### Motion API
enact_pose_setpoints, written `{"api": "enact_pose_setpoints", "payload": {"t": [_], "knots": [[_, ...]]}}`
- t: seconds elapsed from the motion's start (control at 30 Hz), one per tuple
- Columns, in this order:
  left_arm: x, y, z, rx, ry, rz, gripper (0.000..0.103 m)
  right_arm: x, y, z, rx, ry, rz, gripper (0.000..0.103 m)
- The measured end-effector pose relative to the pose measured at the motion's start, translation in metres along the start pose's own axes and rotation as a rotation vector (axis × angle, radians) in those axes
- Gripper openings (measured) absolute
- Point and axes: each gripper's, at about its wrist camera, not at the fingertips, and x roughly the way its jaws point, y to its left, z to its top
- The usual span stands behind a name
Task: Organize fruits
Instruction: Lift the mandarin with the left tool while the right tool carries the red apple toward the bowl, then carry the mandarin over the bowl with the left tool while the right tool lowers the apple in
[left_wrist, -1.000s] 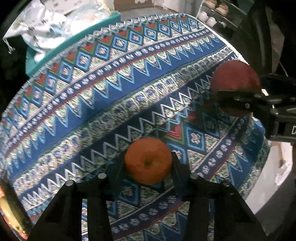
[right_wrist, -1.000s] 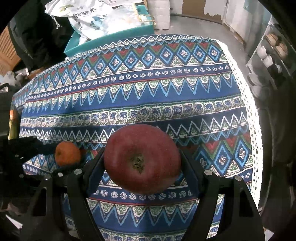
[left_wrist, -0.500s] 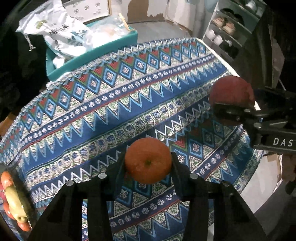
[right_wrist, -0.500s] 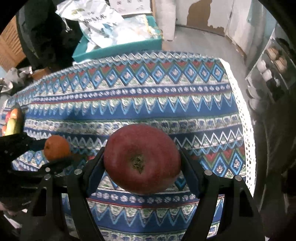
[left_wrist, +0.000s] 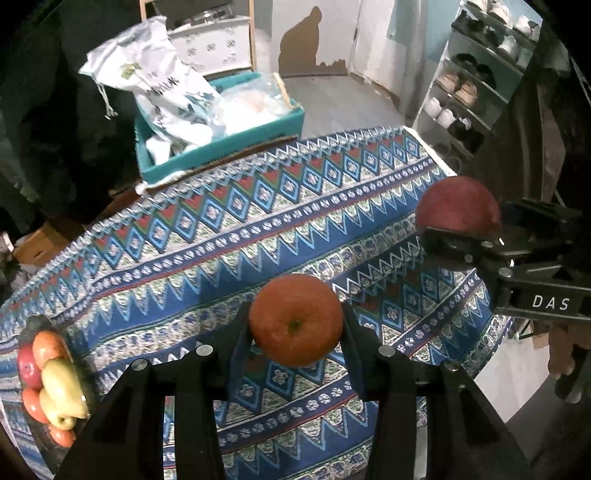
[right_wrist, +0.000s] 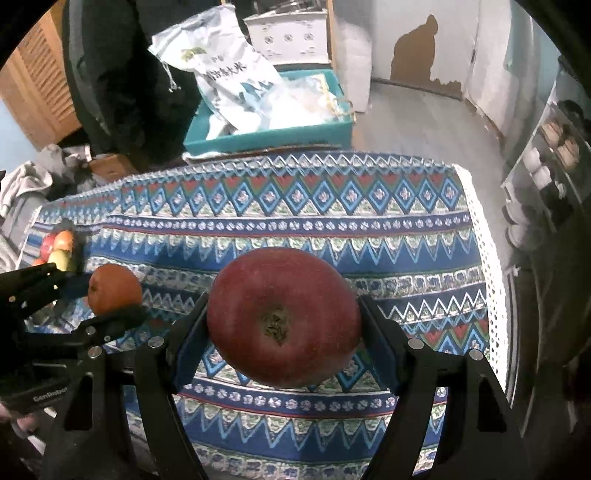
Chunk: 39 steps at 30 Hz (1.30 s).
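Note:
My left gripper (left_wrist: 295, 325) is shut on an orange (left_wrist: 295, 319), held in the air above the patterned tablecloth (left_wrist: 221, 229). My right gripper (right_wrist: 284, 328) is shut on a large dark red apple (right_wrist: 282, 317), also lifted off the cloth. In the left wrist view the apple (left_wrist: 458, 205) and the right gripper (left_wrist: 461, 236) show at the right edge. The right wrist view has the orange (right_wrist: 114, 288) in the left gripper (right_wrist: 110, 295) at the left. A dark bowl (left_wrist: 37, 325) with red, orange and yellow fruit (left_wrist: 59, 380) sits at the table's left end.
Behind the table stands a teal crate (left_wrist: 221, 147) filled with white bags (left_wrist: 162, 81). A shoe rack (left_wrist: 480, 81) is at the right, past the table's lace edge (right_wrist: 487, 258). A person's hand (left_wrist: 561, 350) holds the right gripper's handle. Dark clothing (right_wrist: 122, 74) hangs at the back left.
Both grippers rose away from the cloth with their fruit, so the table looks smaller and farther. The fruit bowl came into the left wrist view at the left edge.

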Motion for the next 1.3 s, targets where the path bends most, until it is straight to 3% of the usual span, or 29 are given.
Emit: {"api": "enact_pose_setpoints", "payload": {"t": [0.67, 1.3], "knots": [[-0.055, 0.047, -0.017, -0.081, -0.060, 0.017, 0.046, -0.025, 0.062, 0.015, -0.092, -0.050, 0.072, 0.076], [-0.089, 0.137, -0.059, -0.241, -0.083, 0.075, 0.046, -0.006, 0.169, 0.029, -0.255, 0.002, 0.164, 0.076]]}}
